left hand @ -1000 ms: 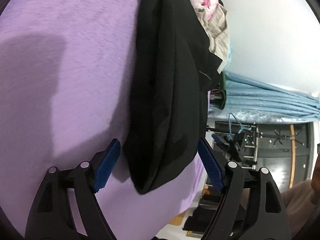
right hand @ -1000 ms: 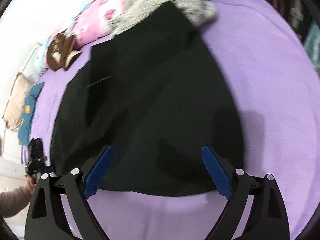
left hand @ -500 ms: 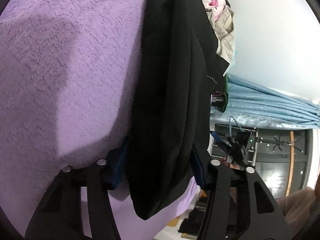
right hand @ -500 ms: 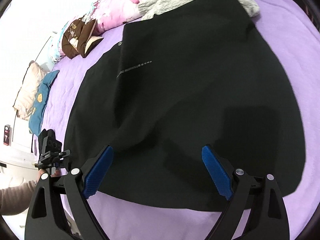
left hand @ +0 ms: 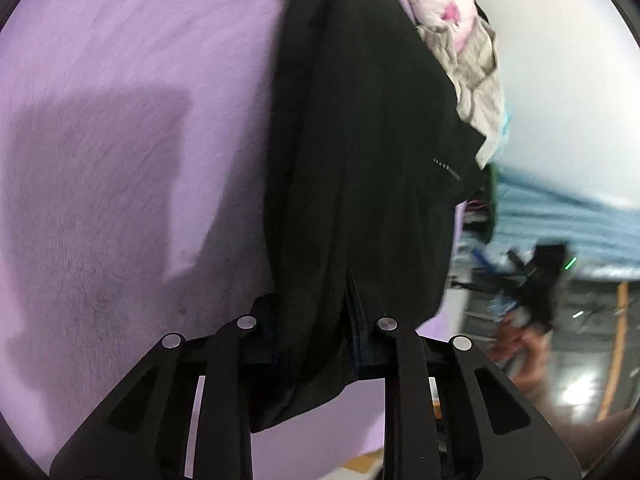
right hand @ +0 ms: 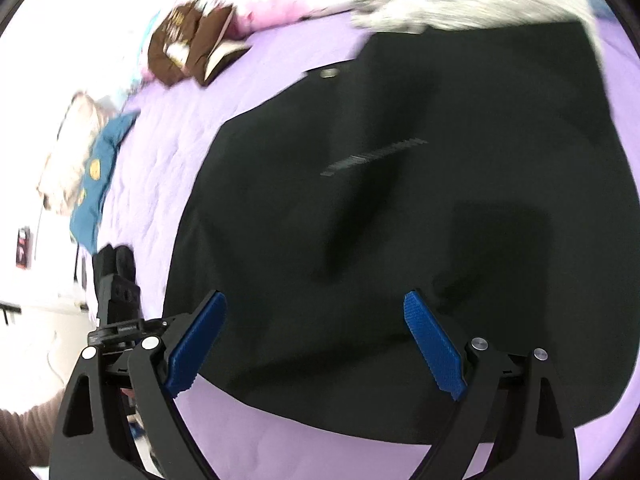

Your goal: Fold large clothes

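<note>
Left gripper (left hand: 314, 344) has just closed, pinching the black garment (left hand: 360, 168) edge to fold; right gripper (right hand: 316, 344) spread above it

The left wrist camera sits just behind its gripper (left hand: 314, 344) and looks low along the folded black fabric garment (left hand: 360, 160) on the purple fleece bed cover (left hand: 120, 120), very close. The right wrist camera looks steeply down past its own gripper (right hand: 316, 344) from above. Both views share the garment (right hand: 400, 200), the cover (right hand: 168, 136) and the pink floral bedding (left hand: 436, 0).
</note>
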### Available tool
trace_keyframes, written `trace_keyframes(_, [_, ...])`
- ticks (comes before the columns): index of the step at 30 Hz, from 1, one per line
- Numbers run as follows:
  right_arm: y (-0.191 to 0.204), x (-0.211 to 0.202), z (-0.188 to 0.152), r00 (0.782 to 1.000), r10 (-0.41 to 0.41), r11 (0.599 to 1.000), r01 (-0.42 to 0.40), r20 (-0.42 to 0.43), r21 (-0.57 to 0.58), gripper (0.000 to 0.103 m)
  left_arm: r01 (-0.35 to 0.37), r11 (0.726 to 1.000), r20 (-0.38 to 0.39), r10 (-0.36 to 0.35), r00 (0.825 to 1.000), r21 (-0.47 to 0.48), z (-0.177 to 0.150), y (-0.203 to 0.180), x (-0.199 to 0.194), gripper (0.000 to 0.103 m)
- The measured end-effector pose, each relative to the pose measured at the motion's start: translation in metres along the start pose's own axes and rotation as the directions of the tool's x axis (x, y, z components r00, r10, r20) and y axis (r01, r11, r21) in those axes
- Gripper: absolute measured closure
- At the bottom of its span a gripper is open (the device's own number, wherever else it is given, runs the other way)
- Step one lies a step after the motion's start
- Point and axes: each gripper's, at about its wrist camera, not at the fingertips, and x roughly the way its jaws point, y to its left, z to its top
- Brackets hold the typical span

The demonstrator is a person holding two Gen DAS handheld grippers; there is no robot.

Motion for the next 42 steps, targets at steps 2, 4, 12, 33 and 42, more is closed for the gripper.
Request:
trace_keyframes(2, [0.024, 0.01, 0.016, 0.997, -0.041, 0.999, 0.039, -0.061, -0.039, 0.012, -0.021, 1.0, 0.018, 0.02, 1.0, 0.02, -0.003, -0.013, -0.003, 0.082])
trace_keyframes(4, [0.053, 0.02, 0.033, 0.994, -0.05, 0.997, 0.043, -0.102, -0.067, 0.012, -0.026, 1.0, 0.034, 0.026, 0.999, 0.005, -0.006, -0.022, -0.004, 0.082])
trace_keyframes(12, [0.138, 0.051, 0.066, 0.983, -0.1, 0.983, 0.074, -0.155, -0.167, 0.012, -0.13, 0.991, 0.045, 0.129, 0.991, 0.019, -0.007, -0.051, -0.004, 0.083])
trace_keyframes(33, [0.238, 0.11, 0.115, 0.888, -0.385, 0.892, 0.289, -0.251, -0.346, 0.007, -0.195, 0.978, 0.073, 0.189, 0.979, 0.078, -0.008, -0.088, -0.014, 0.086])
trace_keyframes(42, [0.262, 0.142, 0.141, 0.739, -0.581, 0.797, 0.433, -0.339, -0.422, 0.007, -0.293, 0.932, 0.128, 0.271, 0.954, 0.213, -0.021, -0.141, -0.012, 0.088])
